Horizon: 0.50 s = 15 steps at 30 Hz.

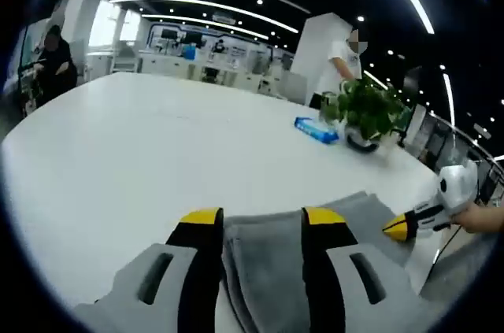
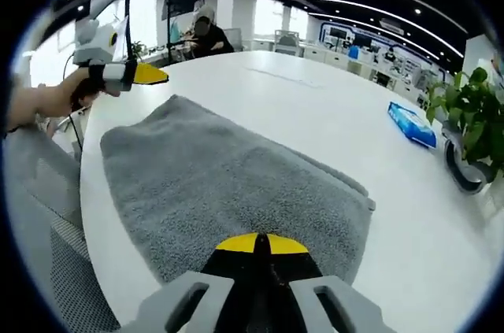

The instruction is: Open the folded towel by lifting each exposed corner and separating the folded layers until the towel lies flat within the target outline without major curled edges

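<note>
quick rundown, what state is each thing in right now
towel: folded, layers stacked, lying on the table
left gripper: jaws open, either side of the towel edge
right gripper: jaws shut, empty, at the towel's near edge
blue pack: lying flat
potted plant: upright
table: white

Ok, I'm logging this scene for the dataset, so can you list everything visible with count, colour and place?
Towel: one, grey, folded, on the table's near edge.
Table: one, white, large and rounded.
Blue pack: one, blue, on the table beside the plant.
Potted plant: one, green leaves, far side of the table.
People: two, in the background past the table.
Left hand-held gripper: yellow-tipped, jaws open astride the towel's edge.
Right hand-held gripper: yellow-tipped, jaws together at the towel's edge.
Hand: one, holding the left hand-held gripper.
</note>
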Tool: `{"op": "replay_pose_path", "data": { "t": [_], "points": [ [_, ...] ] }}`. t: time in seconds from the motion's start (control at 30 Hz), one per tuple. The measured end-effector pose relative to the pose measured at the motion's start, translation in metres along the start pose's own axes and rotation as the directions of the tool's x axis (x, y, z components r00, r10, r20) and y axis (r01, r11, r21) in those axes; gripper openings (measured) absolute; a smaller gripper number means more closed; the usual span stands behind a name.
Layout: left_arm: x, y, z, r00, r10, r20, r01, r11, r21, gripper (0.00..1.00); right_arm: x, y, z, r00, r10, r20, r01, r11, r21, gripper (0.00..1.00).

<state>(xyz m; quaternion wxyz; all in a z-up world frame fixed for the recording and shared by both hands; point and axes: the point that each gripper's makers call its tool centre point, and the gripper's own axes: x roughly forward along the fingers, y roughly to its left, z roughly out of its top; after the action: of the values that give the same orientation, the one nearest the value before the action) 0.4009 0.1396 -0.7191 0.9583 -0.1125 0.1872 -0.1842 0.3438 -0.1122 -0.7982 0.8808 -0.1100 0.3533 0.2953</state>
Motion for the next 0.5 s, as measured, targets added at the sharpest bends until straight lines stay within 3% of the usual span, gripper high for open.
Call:
{"op": "replay_pose_path", "data": {
  "t": [0.1, 0.17, 0.2, 0.27, 0.33, 0.37, 0.43, 0.47, 0.5],
  "points": [
    [0.005, -0.020, -0.007, 0.997, -0.064, -0.034, 0.065, 0.997, 0.040, 0.29, -0.006, -0.004, 0.010, 0.999, -0.017, 0.033, 0.016, 1.000, 0.016, 0.17],
    [0.009, -0.032, -0.011, 0.994, -0.093, -0.053, 0.096, 0.994, 0.050, 0.29, -0.016, -0.009, 0.035, 0.986, -0.070, 0.149, 0.072, 0.997, -0.009, 0.21],
    [0.011, -0.043, -0.018, 0.988, -0.128, -0.087, 0.135, 0.987, 0.082, 0.29, -0.021, -0.005, 0.043, 0.982, -0.074, 0.174, 0.084, 0.995, -0.047, 0.20],
    [0.012, -0.052, -0.032, 0.979, -0.140, -0.150, 0.162, 0.976, 0.145, 0.25, -0.023, 0.009, 0.051, 0.981, -0.044, 0.191, 0.064, 0.993, -0.098, 0.16],
    [0.014, -0.062, -0.049, 0.962, -0.163, -0.218, 0.203, 0.964, 0.175, 0.20, -0.020, 0.035, 0.055, 0.979, 0.022, 0.202, 0.005, 0.991, -0.132, 0.06],
    [0.015, -0.066, -0.058, 0.952, -0.166, -0.256, 0.218, 0.957, 0.190, 0.18, -0.017, 0.050, 0.052, 0.984, 0.069, 0.162, -0.038, 0.981, -0.188, 0.04],
    [0.017, -0.070, -0.063, 0.948, -0.169, -0.269, 0.224, 0.957, 0.187, 0.16, -0.007, 0.068, 0.049, 0.989, 0.072, 0.125, -0.032, 0.954, -0.297, 0.04],
    [0.018, -0.071, -0.066, 0.945, -0.174, -0.277, 0.230, 0.956, 0.184, 0.16, -0.003, 0.076, 0.047, 0.990, 0.092, 0.106, -0.047, 0.932, -0.360, 0.04],
    [0.018, -0.072, -0.069, 0.942, -0.171, -0.289, 0.232, 0.954, 0.191, 0.15, 0.003, 0.090, 0.040, 0.990, 0.125, 0.061, -0.084, 0.888, -0.452, 0.04]
  ]
}}
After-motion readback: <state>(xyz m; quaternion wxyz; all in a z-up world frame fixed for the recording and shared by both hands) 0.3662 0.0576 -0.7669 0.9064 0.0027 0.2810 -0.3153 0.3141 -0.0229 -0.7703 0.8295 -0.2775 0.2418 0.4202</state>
